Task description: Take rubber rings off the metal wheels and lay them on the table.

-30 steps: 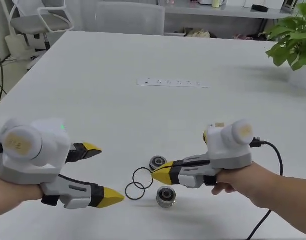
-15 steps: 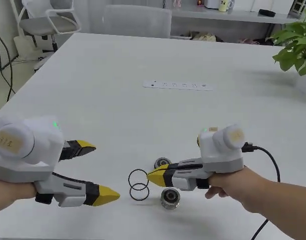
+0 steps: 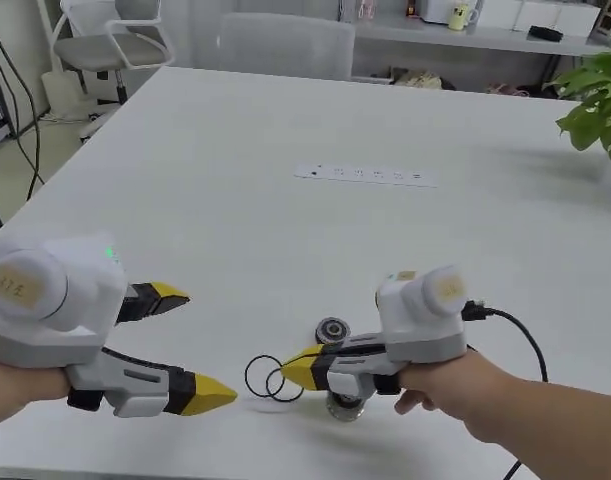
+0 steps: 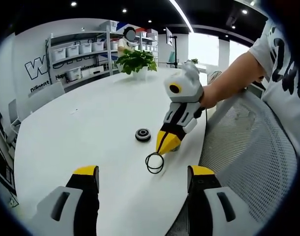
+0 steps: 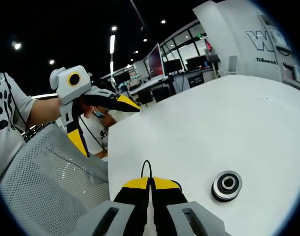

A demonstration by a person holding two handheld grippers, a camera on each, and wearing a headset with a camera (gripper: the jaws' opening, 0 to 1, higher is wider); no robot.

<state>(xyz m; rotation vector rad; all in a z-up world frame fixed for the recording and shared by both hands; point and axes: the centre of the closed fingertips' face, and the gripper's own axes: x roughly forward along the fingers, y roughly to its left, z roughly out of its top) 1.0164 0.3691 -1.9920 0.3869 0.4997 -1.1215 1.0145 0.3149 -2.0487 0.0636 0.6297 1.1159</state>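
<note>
Two black rubber rings (image 3: 261, 375) lie overlapping on the white table (image 3: 285, 230); they are also in the left gripper view (image 4: 154, 162). My right gripper (image 3: 297, 370) is shut, and a thin arc of a rubber ring (image 5: 146, 169) rises from between its yellow tips. One metal wheel (image 3: 332, 329) (image 5: 227, 185) (image 4: 143, 134) stands just behind that gripper. A second wheel (image 3: 345, 406) is mostly hidden under it. My left gripper (image 3: 191, 343) (image 4: 144, 176) hovers open to the left of the rings, apart from them, holding nothing.
A white power strip (image 3: 365, 174) lies mid-table. Office chairs (image 3: 115, 35) stand beyond the far edge and a green plant (image 3: 597, 100) at the far right. A black cable (image 3: 510, 325) trails from the right gripper. The table's near edge runs right below both grippers.
The right gripper has slid left over the nearer wheel, its tips now at the rings. The two rings lie closer together. The left gripper has barely moved; the head camera has shifted.
</note>
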